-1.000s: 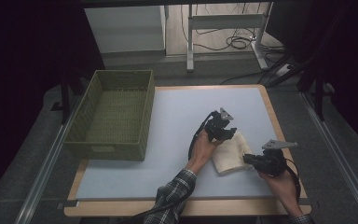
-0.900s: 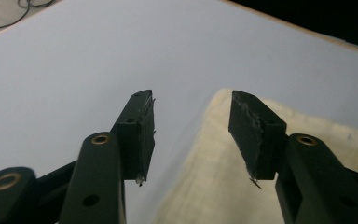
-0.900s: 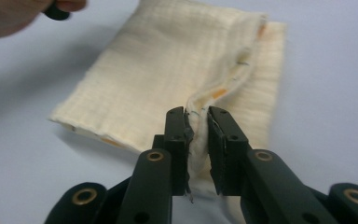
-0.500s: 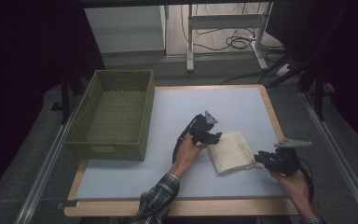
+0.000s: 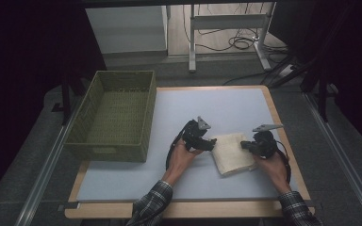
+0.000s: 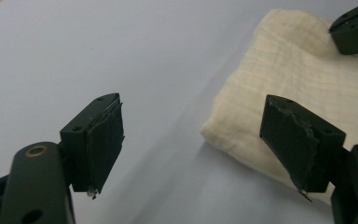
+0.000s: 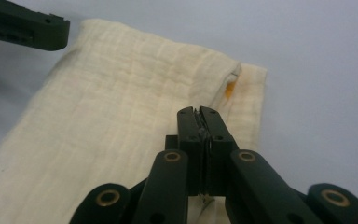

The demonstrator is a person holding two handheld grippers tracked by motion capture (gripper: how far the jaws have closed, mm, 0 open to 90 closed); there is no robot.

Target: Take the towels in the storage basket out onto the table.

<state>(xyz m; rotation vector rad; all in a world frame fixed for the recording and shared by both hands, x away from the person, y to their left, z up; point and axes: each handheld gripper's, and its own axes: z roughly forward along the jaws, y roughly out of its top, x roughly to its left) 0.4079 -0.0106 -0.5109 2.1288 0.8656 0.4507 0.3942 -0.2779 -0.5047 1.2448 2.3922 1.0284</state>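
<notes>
Two grippers flank my folded cloth | left gripper jaws wide, just opening, at cloth's left edge | right gripper pinched together, nothing visibly gripped, over its right edge, equally near

Cream cloth — folded flat — on the table.

Cream cloth, green basket, black claws.

On the surface, the basket sits at the left, well apart from the folded cloth lying toward the right. The left claw is just left of the cloth, the right claw over its right edge.
</notes>
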